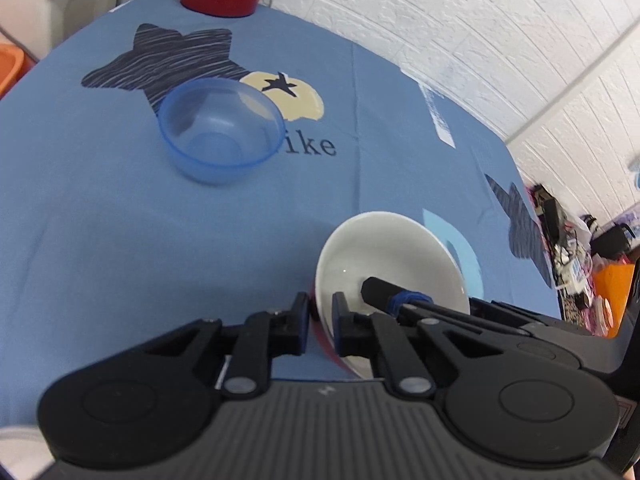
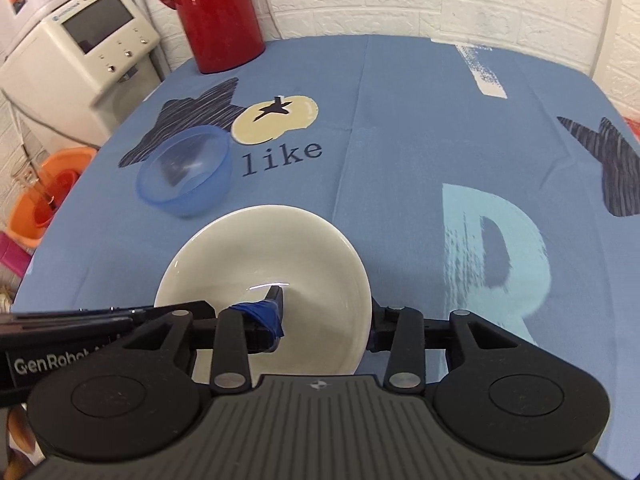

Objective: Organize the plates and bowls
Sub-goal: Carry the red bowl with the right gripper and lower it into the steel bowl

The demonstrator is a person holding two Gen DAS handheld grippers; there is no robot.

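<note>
On blue printed tablecloth [image 2: 400, 160]: two bowls, one red jug [image 2: 218, 16].
Both grippers, left gripper [image 1: 320, 314] and right gripper [image 2: 324, 324], clamp the near white bowl [image 2: 264, 280]; blue bowl [image 2: 186, 176] sits beyond. White brick walls behind.

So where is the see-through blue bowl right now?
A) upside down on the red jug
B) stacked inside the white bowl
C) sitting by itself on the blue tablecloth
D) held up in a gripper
C: the blue bowl sits upright and alone on the tablecloth, while both grippers are at the white bowl.
</note>
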